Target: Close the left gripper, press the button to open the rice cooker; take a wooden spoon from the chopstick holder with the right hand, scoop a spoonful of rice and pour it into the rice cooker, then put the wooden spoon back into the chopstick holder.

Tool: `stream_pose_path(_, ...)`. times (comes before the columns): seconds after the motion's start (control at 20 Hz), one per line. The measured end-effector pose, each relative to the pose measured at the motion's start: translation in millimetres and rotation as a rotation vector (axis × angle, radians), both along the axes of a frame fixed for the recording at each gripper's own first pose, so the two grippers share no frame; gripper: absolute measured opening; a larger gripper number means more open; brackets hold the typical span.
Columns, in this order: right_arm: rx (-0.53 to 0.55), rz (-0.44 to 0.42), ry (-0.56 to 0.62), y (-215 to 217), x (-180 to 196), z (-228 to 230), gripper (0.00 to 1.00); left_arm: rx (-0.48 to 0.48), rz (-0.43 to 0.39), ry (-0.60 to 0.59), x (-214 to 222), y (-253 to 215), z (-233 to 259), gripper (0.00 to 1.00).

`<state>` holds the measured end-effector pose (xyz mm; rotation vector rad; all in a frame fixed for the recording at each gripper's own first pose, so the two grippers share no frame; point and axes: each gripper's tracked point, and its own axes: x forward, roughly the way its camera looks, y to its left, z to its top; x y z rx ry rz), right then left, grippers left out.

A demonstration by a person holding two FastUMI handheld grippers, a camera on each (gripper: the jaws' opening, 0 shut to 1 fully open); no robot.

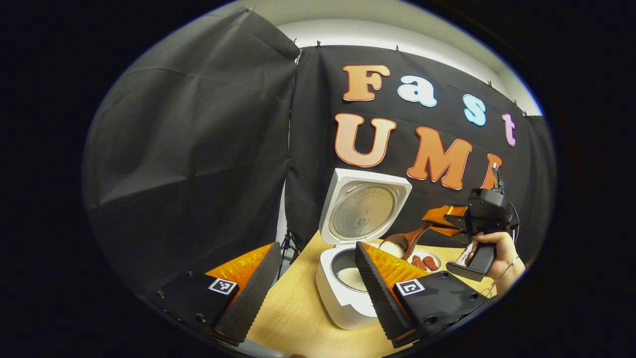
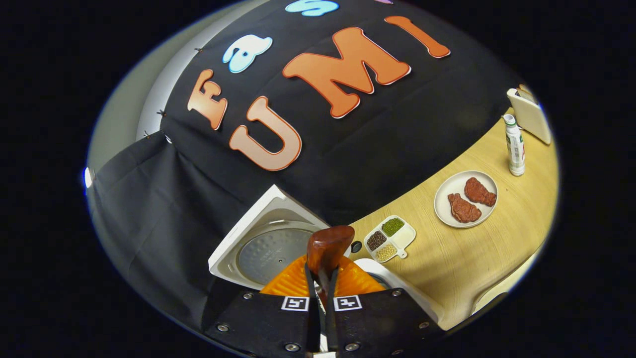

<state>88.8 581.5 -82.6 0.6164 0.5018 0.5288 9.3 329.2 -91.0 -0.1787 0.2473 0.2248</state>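
Right fingers (image 2: 321,278): clenched on the wooden spoon (image 2: 328,248) handle, spoon held up over the cooker.
Left fingers (image 1: 308,283): spread wide, grasping nothing, low before the cooker.
Spoon load: white rice heaped in the bowl (image 1: 397,244), just beside the pot's rim.
Rice cooker (image 1: 348,293): lid (image 1: 365,206) upright, pot holding some rice.
Risk: judged, tipping short of the rim scatters rice on the counter (image 1: 293,318).
Around: plate of meat (image 2: 464,199), grain dish (image 2: 390,237), bottle (image 2: 514,144), well apart; the left fingers crowd the pot.

Rice-filled wooden spoon (image 1: 405,242) above open rice cooker (image 1: 348,283)
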Motion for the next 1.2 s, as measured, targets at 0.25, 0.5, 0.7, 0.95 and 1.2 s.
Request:
stream_pose_path(0.25, -0.038, 0.037, -0.051, 8, -6, 3, 0.04, 0.012, -0.010, 0.005, 1, -2, -2, 1.00)
stream_pose_path(0.5, -0.070, 0.083, -0.095, 17, -14, 6, 0.04, 0.005, -0.013, 0.007, 0, -1, -3, 1.00)
stream_pose_path(0.7, -0.110, 0.096, -0.129, 19, -19, 6, 0.04, 0.005, -0.006, 0.006, 0, 0, -3, 1.00)
stream_pose_path(0.95, -0.191, 0.126, -0.216, 27, -27, 8, 0.04, 0.002, -0.004, 0.011, -3, 2, -6, 1.00)
stream_pose_path(1.2, -0.234, 0.164, -0.277, 37, -34, 11, 0.04, 0.000, -0.001, 0.013, -3, 3, -8, 1.00)
